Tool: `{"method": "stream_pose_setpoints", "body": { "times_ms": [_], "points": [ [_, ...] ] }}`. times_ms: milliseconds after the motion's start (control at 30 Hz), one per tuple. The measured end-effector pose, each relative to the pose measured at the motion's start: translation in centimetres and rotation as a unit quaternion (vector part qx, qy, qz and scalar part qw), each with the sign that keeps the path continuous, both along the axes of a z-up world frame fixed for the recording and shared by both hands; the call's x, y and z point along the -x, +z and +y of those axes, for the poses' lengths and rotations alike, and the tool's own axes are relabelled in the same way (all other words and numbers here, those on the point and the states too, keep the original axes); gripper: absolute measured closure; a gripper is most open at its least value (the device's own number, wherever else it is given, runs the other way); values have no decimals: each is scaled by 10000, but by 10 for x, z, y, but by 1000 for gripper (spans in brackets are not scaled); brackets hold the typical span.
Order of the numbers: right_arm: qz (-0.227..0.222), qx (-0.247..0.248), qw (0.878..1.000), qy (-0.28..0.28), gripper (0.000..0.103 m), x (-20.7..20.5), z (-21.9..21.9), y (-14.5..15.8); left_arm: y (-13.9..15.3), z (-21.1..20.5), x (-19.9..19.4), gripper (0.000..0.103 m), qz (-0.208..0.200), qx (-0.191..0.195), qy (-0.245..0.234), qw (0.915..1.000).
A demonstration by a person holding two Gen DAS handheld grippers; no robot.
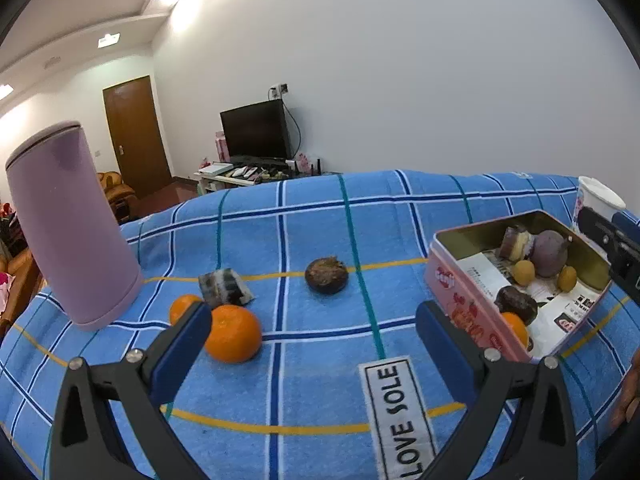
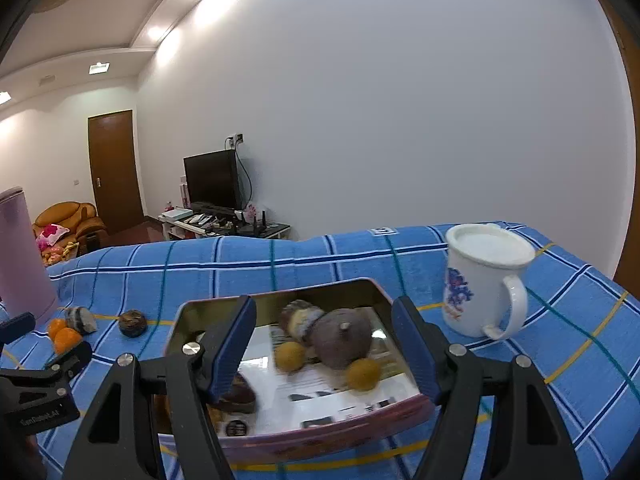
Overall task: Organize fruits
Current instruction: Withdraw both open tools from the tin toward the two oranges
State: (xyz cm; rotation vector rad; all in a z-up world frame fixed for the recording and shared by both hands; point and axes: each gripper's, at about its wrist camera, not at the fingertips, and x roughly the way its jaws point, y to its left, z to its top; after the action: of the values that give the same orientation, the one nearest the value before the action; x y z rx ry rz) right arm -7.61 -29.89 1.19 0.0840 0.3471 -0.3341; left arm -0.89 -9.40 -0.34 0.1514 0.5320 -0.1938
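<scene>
Blue plaid cloth (image 1: 312, 352); pink tumbler (image 1: 72, 232) crowds oranges (image 1: 232, 332); both hand-held grippers (image 1: 314, 328) (image 2: 324, 340) gape, seemingly empty.

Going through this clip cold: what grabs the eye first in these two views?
The open pink metal tin at the right of the blue plaid cloth, already holding several fruits. Left of it, two loose oranges lie beside a tall lilac cylinder. A white lidded mug stands behind the tin.

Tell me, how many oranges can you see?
3. Two oranges lie on the blue cloth beside the purple cup: a big one and another partly behind the left gripper's finger. A third sits in the pink tin. More may hide inside.
</scene>
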Motion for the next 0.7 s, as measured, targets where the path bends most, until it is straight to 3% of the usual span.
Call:
{"method": "stream_pose_setpoints", "body": {
  "times_ms": [200,700],
  "points": [
    [6,116,9998,146,32,-3,26,0,1,10,5,0,-23,46,4,10000],
    [109,-135,9982,568,32,-16,83,-6,0,39,14,0,-24,111,-18,9999]
  ]
}}
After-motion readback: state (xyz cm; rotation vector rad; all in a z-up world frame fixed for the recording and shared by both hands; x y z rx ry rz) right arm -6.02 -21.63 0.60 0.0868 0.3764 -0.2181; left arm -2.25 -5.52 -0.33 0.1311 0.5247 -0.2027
